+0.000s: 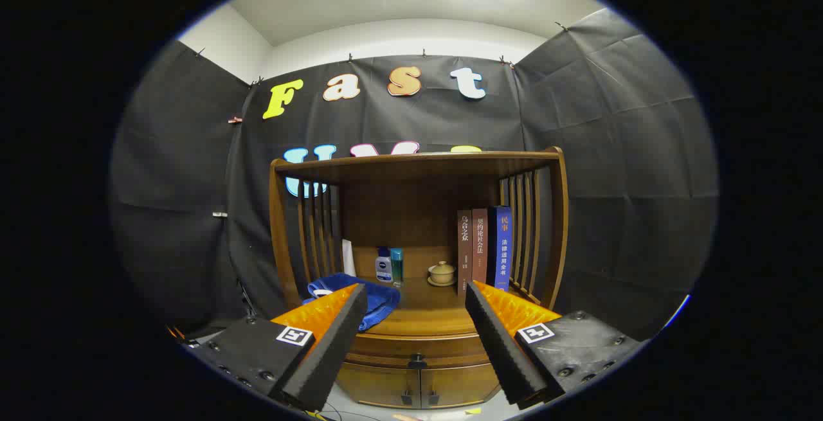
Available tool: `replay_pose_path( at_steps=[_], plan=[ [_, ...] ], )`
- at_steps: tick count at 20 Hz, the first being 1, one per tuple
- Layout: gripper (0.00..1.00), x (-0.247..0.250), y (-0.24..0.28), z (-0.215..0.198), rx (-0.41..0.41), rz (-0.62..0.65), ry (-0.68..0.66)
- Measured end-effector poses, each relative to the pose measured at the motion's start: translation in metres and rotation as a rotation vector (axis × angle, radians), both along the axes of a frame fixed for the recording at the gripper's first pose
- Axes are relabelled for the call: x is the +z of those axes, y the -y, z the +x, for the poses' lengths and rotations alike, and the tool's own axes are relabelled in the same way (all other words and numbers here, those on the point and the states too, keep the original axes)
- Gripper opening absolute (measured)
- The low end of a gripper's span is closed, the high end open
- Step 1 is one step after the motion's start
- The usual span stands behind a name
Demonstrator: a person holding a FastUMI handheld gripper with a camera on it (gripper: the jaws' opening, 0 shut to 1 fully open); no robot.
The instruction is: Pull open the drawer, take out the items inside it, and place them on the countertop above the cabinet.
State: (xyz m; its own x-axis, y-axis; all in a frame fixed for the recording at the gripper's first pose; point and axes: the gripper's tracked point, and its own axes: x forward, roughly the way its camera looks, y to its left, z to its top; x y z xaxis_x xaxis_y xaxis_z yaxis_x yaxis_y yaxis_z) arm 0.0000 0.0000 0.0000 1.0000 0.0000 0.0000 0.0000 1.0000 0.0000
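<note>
we held the gripper (415, 295) well back from the cabinet, level and aimed straight at it, its two fingers spread wide with nothing between them. the left finger (325, 350) and the right finger (505, 350) each showed an orange body with a dark foam pad on the inner face, and each carried a small black-and-white marker near its base. neither pad touched anything.

just beyond and below the fingertips, between them, we saw the wooden cabinet (418, 344). its drawer (418, 349) was closed, with a small dark knob (417, 362) at the middle of its front. beneath the drawer sat two small doors (418, 385), also closed, with dark pulls side by side where they met.

above the drawer lay the countertop (427, 318). a blue cloth (373, 299) was bunched on its left part, partly hidden behind the left fingertip. farther back on the counter stood a small blue and white bottle (384, 265) with a teal bottle (397, 265) touching or just beside it, then a small lidded cup on a saucer (442, 273), and at the right three upright books (485, 247) pressed together. slatted side rails (318, 228) rose on both sides and carried a top shelf (418, 162) over the counter.

what the drawer held we could not tell, since it was shut.
</note>
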Motion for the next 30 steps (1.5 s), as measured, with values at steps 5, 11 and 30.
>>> replay_pose_path(
  at_steps=[5,11,30],
  plan=[
    [0.99,-0.005,0.001,0.004,0.000,0.006,-0.014],
    [0.99,-0.007,0.004,0.007,-0.011,0.020,-0.015],
    [0.99,-0.036,-0.003,0.017,0.014,0.033,-0.050]
  ],
)
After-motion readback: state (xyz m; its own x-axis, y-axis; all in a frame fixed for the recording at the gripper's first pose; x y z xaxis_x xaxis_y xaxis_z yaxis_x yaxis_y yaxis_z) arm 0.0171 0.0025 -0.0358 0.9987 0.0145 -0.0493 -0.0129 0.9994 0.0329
